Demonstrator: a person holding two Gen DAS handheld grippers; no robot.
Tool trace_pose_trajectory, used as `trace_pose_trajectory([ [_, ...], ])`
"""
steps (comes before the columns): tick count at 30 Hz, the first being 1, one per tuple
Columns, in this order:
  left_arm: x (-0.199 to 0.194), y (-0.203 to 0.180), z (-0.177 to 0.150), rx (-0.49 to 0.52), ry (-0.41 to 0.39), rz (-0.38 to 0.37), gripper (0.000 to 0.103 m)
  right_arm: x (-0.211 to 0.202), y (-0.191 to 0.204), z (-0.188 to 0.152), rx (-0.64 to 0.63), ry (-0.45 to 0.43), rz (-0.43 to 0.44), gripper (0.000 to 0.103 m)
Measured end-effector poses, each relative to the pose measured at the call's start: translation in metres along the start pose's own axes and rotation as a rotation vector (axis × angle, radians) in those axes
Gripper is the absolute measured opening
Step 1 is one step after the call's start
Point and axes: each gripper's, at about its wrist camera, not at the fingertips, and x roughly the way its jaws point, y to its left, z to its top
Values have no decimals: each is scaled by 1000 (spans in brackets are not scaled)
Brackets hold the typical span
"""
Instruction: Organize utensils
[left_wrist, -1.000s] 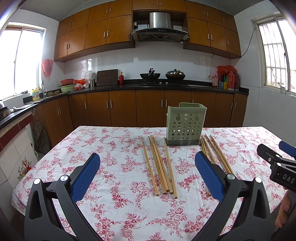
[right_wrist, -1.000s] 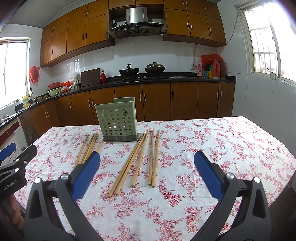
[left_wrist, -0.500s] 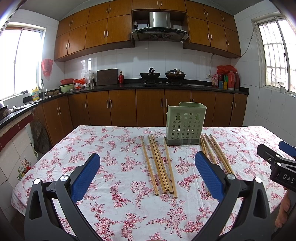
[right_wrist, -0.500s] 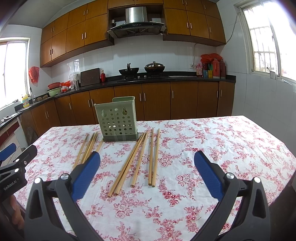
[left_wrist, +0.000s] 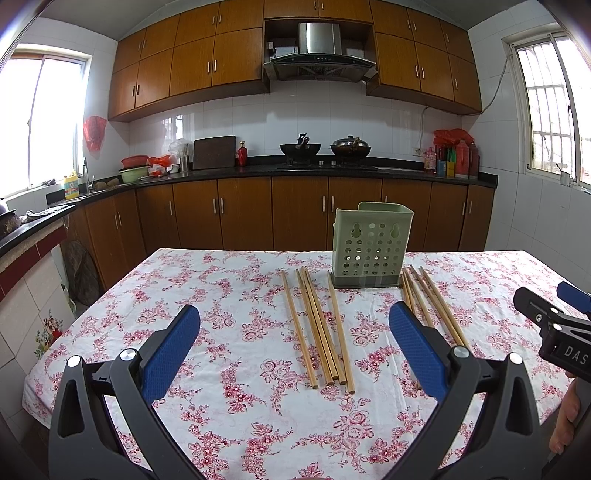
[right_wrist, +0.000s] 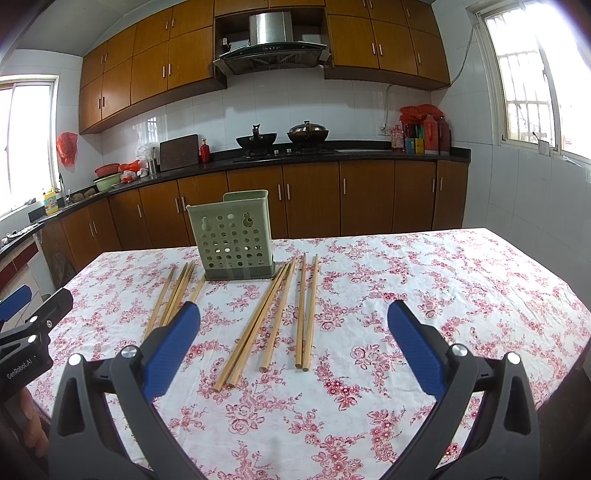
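A green perforated utensil holder (left_wrist: 371, 245) (right_wrist: 236, 236) stands upright and empty on the flowered tablecloth. Several wooden chopsticks (left_wrist: 317, 328) lie in a group to its left, and another group (left_wrist: 430, 304) lies to its right, partly behind my right finger. In the right wrist view the right group (right_wrist: 275, 315) lies between my fingers and the left group (right_wrist: 175, 291) sits further left. My left gripper (left_wrist: 295, 350) is open and empty above the near table. My right gripper (right_wrist: 293, 349) is open and empty too. Each gripper's tip shows in the other view, the right gripper (left_wrist: 554, 325) and the left gripper (right_wrist: 33, 325).
The table (left_wrist: 207, 295) ends at a far edge behind the holder, with brown kitchen cabinets (left_wrist: 236, 214) beyond. The table's right edge (right_wrist: 576, 295) drops off near a tiled wall. A counter runs along the left wall (left_wrist: 33, 229).
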Motion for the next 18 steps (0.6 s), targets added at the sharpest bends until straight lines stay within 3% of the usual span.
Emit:
trace_pose_trajectory([
  [6, 3, -1, -2, -11, 33, 7, 101, 7, -2, -4, 6, 31, -6, 99],
  [16, 68, 31, -21, -122, 316, 42, 101, 71, -28, -11, 93, 292, -81, 99],
  [18, 78, 35, -21, -125, 353, 47, 101, 83, -34, -10, 113, 329, -79, 91],
])
